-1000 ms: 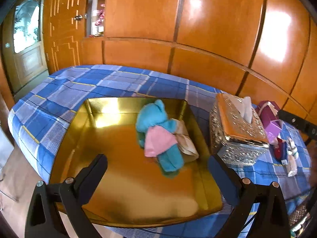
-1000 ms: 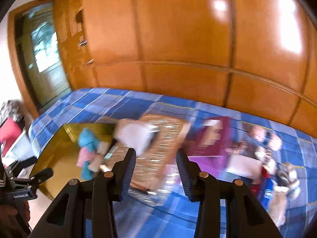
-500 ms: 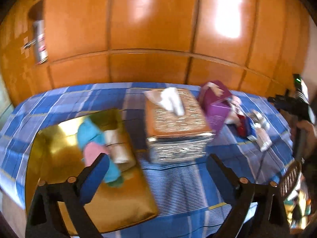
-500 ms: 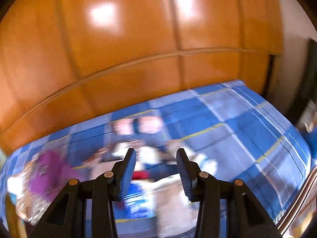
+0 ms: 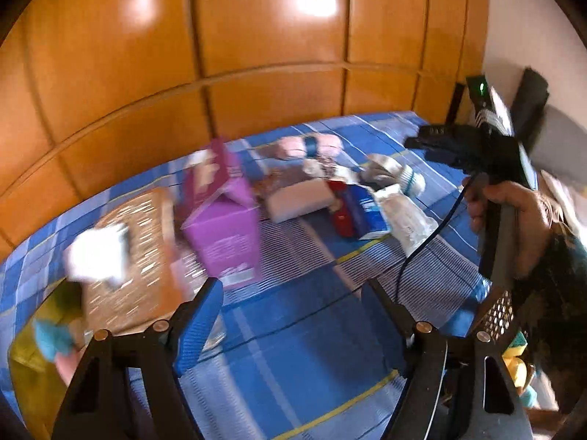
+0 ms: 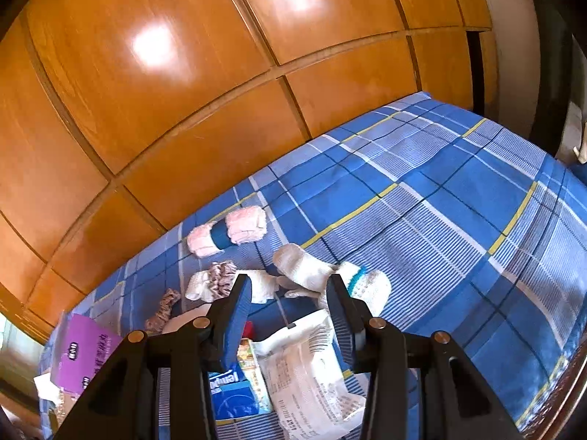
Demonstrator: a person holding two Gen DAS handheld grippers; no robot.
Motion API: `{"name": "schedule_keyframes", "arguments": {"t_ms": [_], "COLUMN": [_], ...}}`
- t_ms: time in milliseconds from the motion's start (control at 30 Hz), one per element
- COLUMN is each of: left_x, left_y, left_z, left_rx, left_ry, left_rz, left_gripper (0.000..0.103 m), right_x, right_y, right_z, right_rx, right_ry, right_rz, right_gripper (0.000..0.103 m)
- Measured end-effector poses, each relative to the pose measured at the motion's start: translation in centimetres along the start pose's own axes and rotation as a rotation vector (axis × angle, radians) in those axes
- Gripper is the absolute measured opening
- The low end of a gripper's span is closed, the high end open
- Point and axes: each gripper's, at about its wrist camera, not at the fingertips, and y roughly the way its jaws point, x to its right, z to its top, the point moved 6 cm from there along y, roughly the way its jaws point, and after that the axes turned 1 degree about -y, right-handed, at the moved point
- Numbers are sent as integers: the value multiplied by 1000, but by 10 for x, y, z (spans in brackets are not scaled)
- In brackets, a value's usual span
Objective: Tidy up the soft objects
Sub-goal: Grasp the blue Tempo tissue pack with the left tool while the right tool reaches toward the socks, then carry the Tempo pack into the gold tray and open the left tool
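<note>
A heap of soft things lies on the blue plaid bedspread: a pink rolled towel with a blue band, white socks, a teal-striped sock and a frilly scrunchie. My right gripper hovers just over the socks, open, with nothing gripped. My left gripper hangs over bare bedspread; its jaws are closing with nothing between them. The pink towel and the socks lie far ahead of it. A teal teddy sits in the gold tray at lower left, blurred.
A purple box and an ornate tissue box stand between tray and heap. A blue packet, a clear plastic bag and a white pack lie among the soft things. A hand holds the right gripper. Wooden panelling backs the bed.
Both views have swung right, away from the gold tray and tissue box, onto the heap of socks and towels. The left jaws have narrowed. The right jaws keep the same gap.
</note>
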Motion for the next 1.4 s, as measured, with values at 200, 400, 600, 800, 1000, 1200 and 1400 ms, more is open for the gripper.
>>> {"name": "schedule_keyframes", "arguments": {"t_ms": [200, 400, 600, 800, 1000, 1200, 1400], "left_x": [53, 76, 89, 93, 91, 77, 63], "left_y": [59, 111, 151, 190, 190, 163, 139], "left_z": [32, 57, 73, 77, 68, 60, 90], "left_rx": [-79, -137, -189, -237, -224, -204, -166], "left_ry": [78, 65, 47, 25, 33, 6, 15], "left_rz": [-59, -84, -84, -60, -86, -125, -119], "left_gripper": [63, 61, 63, 75, 54, 54, 54], "right_x": [1, 6, 22, 30, 33, 30, 24], "right_y": [4, 6, 5, 6, 11, 14, 21], "right_z": [-1, -1, 1, 1, -1, -4, -9], "right_rx": [-20, -33, -27, -29, -52, -67, -108], "right_ry": [42, 92, 192, 243, 269, 263, 238], "right_rz": [50, 85, 106, 122, 135, 135, 138], "right_gripper": [42, 42, 42, 42, 42, 42, 42]}}
